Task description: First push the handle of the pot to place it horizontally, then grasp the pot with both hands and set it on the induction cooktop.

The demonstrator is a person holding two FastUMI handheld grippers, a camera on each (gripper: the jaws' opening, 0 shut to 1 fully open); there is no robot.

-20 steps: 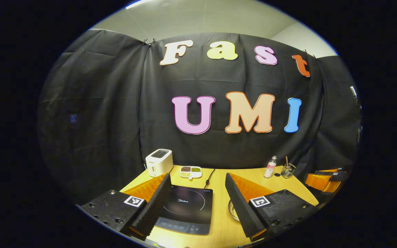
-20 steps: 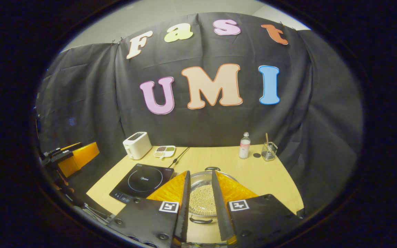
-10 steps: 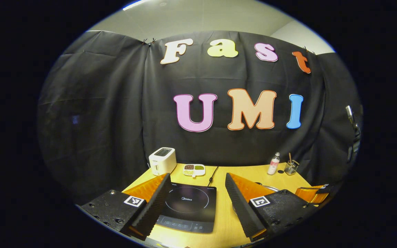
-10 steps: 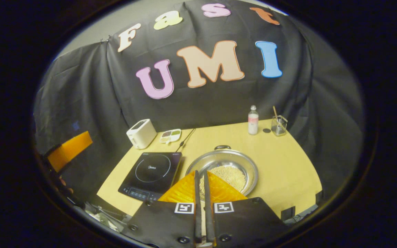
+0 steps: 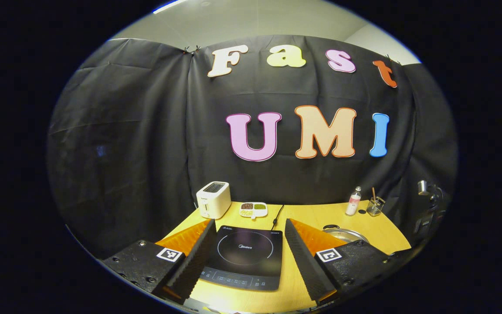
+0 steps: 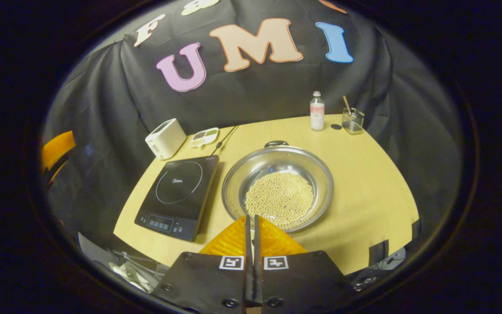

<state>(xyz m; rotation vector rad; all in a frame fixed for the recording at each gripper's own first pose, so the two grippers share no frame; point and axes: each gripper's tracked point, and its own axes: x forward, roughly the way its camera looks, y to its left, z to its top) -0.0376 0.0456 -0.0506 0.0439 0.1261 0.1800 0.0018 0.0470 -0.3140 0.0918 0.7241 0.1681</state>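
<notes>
Pot, holding pale beans, sits near the table's middle, just beside the induction cooktop on its left-hand side, one handle toward the back edge. Right gripper hangs above the pot's near rim, jaws pressed together on nothing. Left gripper hovers over the cooktop with jaws wide.

The pot is bright polished metal, its inner wall mirror-smooth, holding matt pale beans. The induction cooktop has a glossy black glass top. The tabletop is pale wood with a smooth, low-sheen finish. At its far edge stand a smooth plastic toaster and a clear glass cup
</notes>
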